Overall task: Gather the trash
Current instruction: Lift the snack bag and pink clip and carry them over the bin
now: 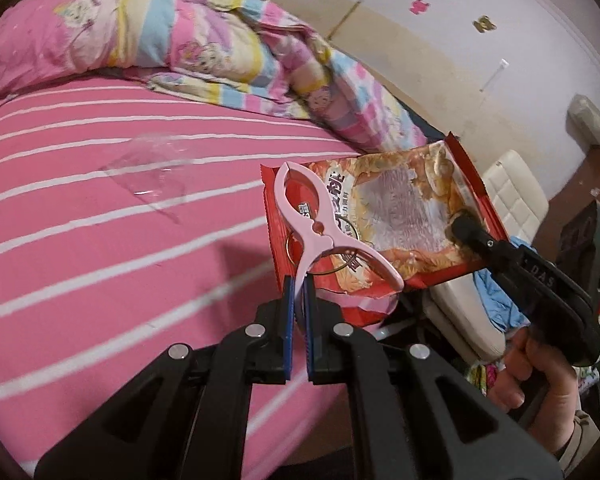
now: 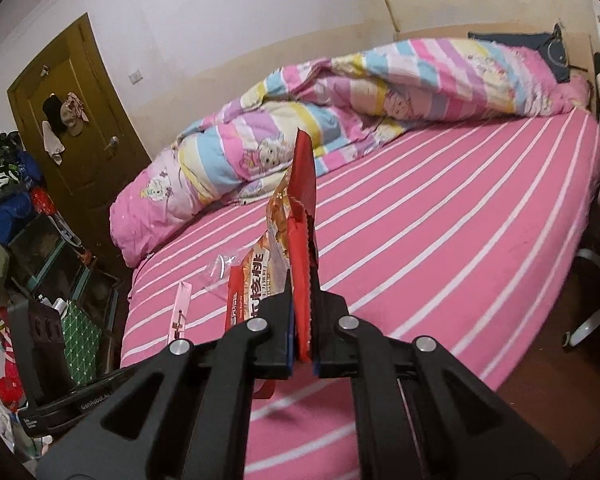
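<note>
My left gripper (image 1: 299, 300) is shut on one handle of a pink plastic clip (image 1: 320, 232), held above the bed edge; the clip also shows edge-on in the right wrist view (image 2: 180, 312). My right gripper (image 2: 303, 312) is shut on the edge of a red snack bag (image 2: 296, 232). In the left wrist view the bag (image 1: 400, 216) hangs flat behind the clip, with the right gripper (image 1: 460, 226) pinching its right edge. A clear plastic wrapper (image 1: 148, 172) lies on the pink striped sheet; it also shows in the right wrist view (image 2: 222, 270).
The bed (image 2: 440, 248) has a rolled pastel quilt (image 2: 340, 112) along the wall side. A brown door (image 2: 80, 128) and cluttered shelves (image 2: 28, 240) stand left of the bed. A white padded chair (image 1: 512, 196) stands beside the bed.
</note>
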